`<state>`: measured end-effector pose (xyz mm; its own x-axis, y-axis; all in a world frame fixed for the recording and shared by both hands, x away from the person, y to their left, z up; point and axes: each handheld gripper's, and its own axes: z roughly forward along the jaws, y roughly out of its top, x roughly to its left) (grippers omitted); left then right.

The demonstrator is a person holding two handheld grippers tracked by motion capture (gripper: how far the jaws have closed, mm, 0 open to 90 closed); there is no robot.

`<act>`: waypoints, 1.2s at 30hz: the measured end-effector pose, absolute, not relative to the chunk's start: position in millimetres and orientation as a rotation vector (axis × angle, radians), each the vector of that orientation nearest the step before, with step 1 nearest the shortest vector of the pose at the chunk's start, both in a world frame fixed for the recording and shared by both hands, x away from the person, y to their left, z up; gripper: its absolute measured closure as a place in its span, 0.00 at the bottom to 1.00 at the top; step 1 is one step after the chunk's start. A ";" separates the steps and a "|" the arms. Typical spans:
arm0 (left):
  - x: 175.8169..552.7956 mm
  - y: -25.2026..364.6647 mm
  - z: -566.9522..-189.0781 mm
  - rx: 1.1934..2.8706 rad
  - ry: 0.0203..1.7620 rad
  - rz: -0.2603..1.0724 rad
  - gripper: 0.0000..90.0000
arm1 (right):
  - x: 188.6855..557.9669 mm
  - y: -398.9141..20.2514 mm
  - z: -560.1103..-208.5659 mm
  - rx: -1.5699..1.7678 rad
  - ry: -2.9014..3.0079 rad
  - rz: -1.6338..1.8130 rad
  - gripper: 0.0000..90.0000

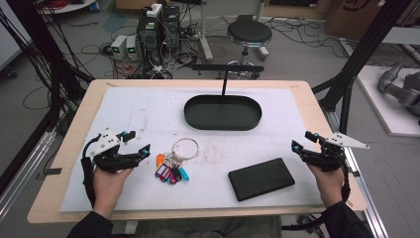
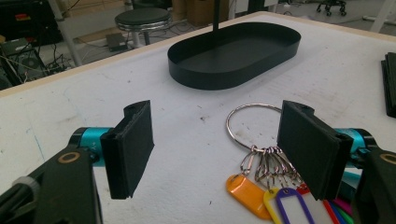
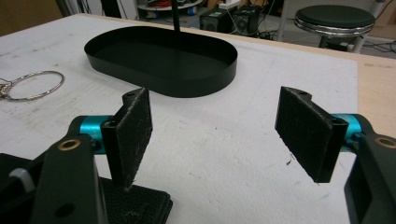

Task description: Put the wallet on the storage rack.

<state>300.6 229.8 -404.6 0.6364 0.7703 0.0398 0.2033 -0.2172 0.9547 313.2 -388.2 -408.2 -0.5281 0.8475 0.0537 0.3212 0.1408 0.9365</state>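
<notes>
My left hand-held gripper [image 1: 140,144] hovers with jaws apart just left of the key ring [image 1: 174,161]; the black tray [image 1: 223,113] lies beyond it, my right hand-held gripper [image 1: 301,141], also gaping, beside the black case [image 1: 261,178].

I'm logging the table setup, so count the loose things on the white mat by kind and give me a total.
Black oval tray: 1
Key ring with coloured tags: 1
Flat black case: 1
Total: 3
</notes>
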 end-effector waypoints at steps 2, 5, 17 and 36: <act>300.9 229.5 -404.7 1.752 0.790 0.638 0.30 | 313.5 -389.0 -408.4 1.114 1.931 1.387 0.31; 301.1 228.7 -405.3 1.752 0.793 0.637 0.30 | 314.4 -392.8 -409.9 1.100 1.959 1.413 0.31; 300.7 227.4 -404.5 1.743 0.796 0.629 0.30 | 293.3 -406.8 -421.4 0.886 2.139 1.492 0.31; 294.9 224.7 -402.4 1.740 0.797 0.635 0.30 | 258.4 -392.0 -453.1 0.591 2.444 1.271 0.51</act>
